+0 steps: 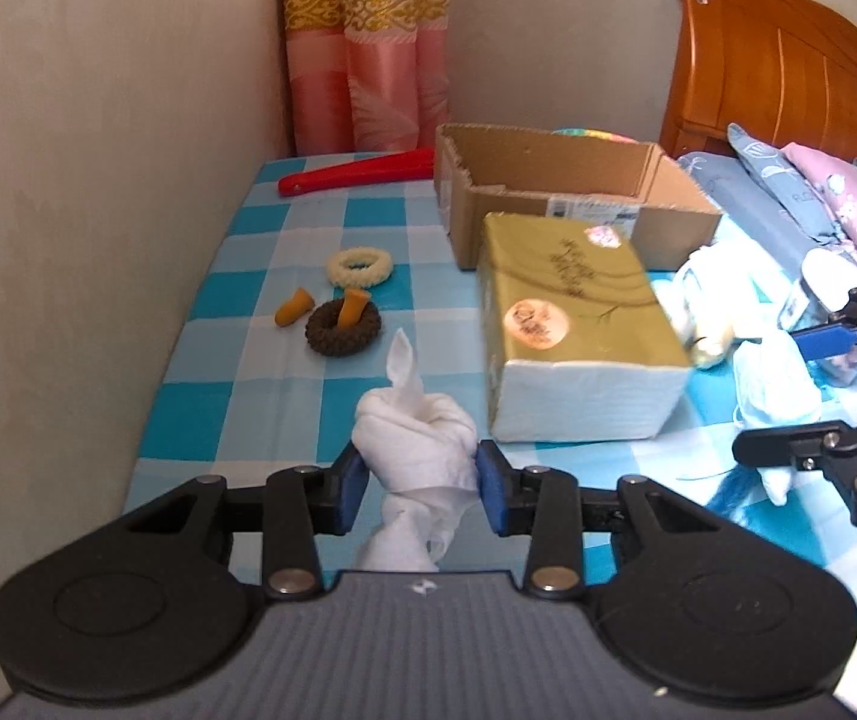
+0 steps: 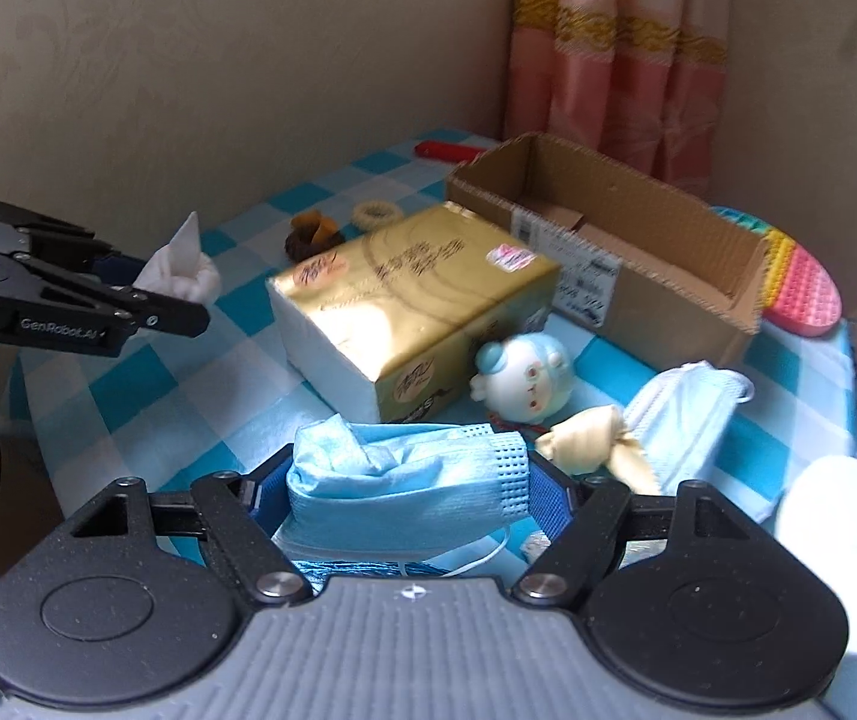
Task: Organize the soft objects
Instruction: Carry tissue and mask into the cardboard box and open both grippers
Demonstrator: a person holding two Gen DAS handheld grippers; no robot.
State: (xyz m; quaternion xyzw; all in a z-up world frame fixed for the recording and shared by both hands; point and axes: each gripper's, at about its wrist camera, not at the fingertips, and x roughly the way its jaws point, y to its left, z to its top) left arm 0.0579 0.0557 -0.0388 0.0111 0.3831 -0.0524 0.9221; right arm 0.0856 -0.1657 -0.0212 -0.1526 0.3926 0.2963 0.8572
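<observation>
- Left wrist view: an open cardboard box [image 1: 554, 192] stands at the far side of the blue-checked tabletop [image 1: 236, 396]; the part of its inside that shows is bare, and a printed label on its near wall is too small to read.
- Just in front of it lies a gold tissue pack [image 1: 572, 324] with dark script and round stickers, none of it legible.
- The left gripper [image 1: 419, 483] has its blue pads pressed on a knotted white cloth [image 1: 413, 450], with one end of the cloth sticking up.
- To the left lie a cream hair tie [image 1: 359, 267], a brown hair tie [image 1: 342, 330] with an orange earplug [image 1: 351, 307] standing in it, and a second earplug [image 1: 293, 308] just beside it.
- Right wrist view: the same cardboard box [image 2: 614, 240] shows a bare floor, with a colourful pop-it toy [image 2: 800, 288] behind it.
- The left gripper [image 2: 146, 294] carries the words "GenRobot.AI" on its side.
- The right gripper [image 2: 407, 495] closes on a crumpled blue face mask [image 2: 410, 480], both pads touching it.
- Beyond it lie a round blue plush [image 2: 521, 375], a cream bow [image 2: 590, 444] and another face mask [image 2: 686, 420].
</observation>
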